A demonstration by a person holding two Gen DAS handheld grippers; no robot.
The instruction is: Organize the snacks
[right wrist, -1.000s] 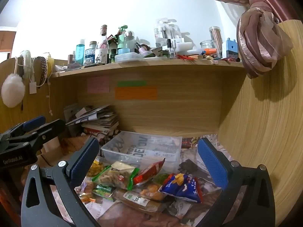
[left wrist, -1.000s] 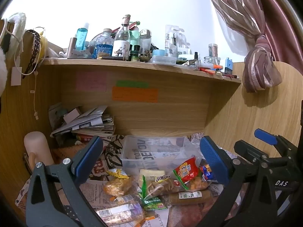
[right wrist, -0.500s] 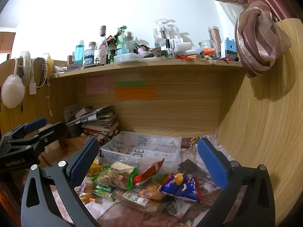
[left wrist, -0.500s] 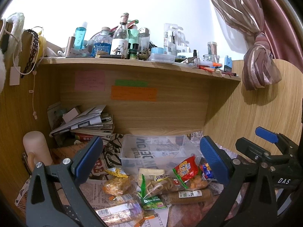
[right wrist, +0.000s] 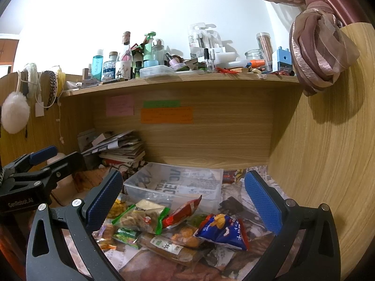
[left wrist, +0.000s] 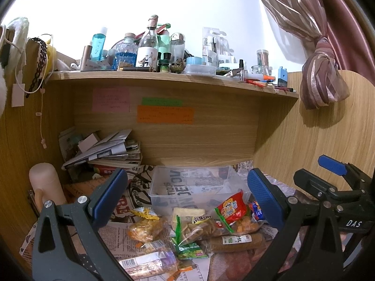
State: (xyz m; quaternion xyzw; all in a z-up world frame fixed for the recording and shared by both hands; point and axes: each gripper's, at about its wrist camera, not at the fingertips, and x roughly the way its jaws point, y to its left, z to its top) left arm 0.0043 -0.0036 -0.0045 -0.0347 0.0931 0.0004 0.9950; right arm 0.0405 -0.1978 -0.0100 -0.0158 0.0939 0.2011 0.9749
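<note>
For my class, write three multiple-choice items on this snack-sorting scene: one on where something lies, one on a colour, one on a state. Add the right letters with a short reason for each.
1. Where do the snack packets lie?
A. inside the clear plastic box
B. on the newspaper in front of the clear plastic box
C. on the upper shelf

2. What colour is the long note under the green note on the back panel?
A. orange
B. blue
C. white

3. How are the two grippers?
A. both shut on packets
B. one open, one shut
C. both open, holding nothing

Answers: 1 B, the packets sit in front of the clear plastic box, which holds no packets. 2 A, the long note is orange. 3 C, the left gripper and the right gripper each have fingers spread wide with nothing between them.
</note>
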